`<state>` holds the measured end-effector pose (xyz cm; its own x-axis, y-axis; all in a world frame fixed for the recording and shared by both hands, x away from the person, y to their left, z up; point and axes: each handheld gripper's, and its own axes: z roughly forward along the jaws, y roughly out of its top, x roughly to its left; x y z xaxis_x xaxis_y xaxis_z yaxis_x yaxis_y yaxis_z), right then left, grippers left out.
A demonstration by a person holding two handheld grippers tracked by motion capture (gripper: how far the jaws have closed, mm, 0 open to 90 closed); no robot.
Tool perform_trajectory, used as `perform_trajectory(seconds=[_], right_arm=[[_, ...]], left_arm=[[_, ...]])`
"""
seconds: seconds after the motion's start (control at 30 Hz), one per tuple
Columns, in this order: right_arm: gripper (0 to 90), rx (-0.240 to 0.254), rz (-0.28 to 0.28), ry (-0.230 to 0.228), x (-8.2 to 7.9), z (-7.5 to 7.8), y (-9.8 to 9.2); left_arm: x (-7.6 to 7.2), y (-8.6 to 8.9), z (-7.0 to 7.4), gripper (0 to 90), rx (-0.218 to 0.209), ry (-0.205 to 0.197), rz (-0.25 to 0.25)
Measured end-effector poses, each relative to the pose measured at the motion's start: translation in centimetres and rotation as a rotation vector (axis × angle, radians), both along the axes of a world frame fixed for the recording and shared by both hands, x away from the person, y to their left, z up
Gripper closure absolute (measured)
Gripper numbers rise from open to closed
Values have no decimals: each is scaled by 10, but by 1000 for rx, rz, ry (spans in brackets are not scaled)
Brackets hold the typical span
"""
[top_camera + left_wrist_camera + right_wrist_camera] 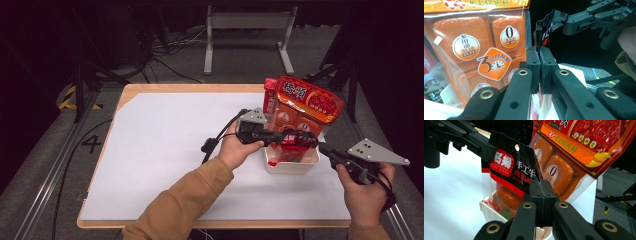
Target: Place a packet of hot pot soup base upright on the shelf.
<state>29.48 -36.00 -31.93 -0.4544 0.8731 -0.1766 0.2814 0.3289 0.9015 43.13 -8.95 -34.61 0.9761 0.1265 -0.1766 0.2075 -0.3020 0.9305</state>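
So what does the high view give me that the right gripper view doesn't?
High view alone: the whole white table top, both hands with their sleeves, and the floor with a metal stand behind. Right gripper view alone: the right gripper shut on the edge of the black-topped packet, whose other edge the left gripper pinches, plus the printing on it. Both share the big orange packet standing in the white tub.

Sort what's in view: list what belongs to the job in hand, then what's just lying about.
In the job: black-topped sauce packet, left gripper, right gripper, both shut on its top edge; white bin.

Lying about: large orange soup-base packet, white table cover, metal stand.
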Motion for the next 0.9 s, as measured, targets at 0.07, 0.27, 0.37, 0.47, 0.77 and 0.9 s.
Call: perform_trajectory(seconds=[0.07,0.27,0.37,0.47,0.77,0.9], right_arm=[[900,-1,0,5,1,-1,0],[890,27,9,13,2,-1,-1],[844,38,11,0,1,1,1],[822,47,19,-6,1,1,2],[666,103,71,-8,7,2,10],[575,127,118,-10,15,2,21]], left_arm=[[1,0,-2,880,7,4,1],[4,-1,-12,877,83,1,14],[6,-2,-24,866,105,41,5],[6,-1,-28,789,90,53,8],[-1,11,-20,314,78,10,86],[-5,31,-15,249,54,15,121]])
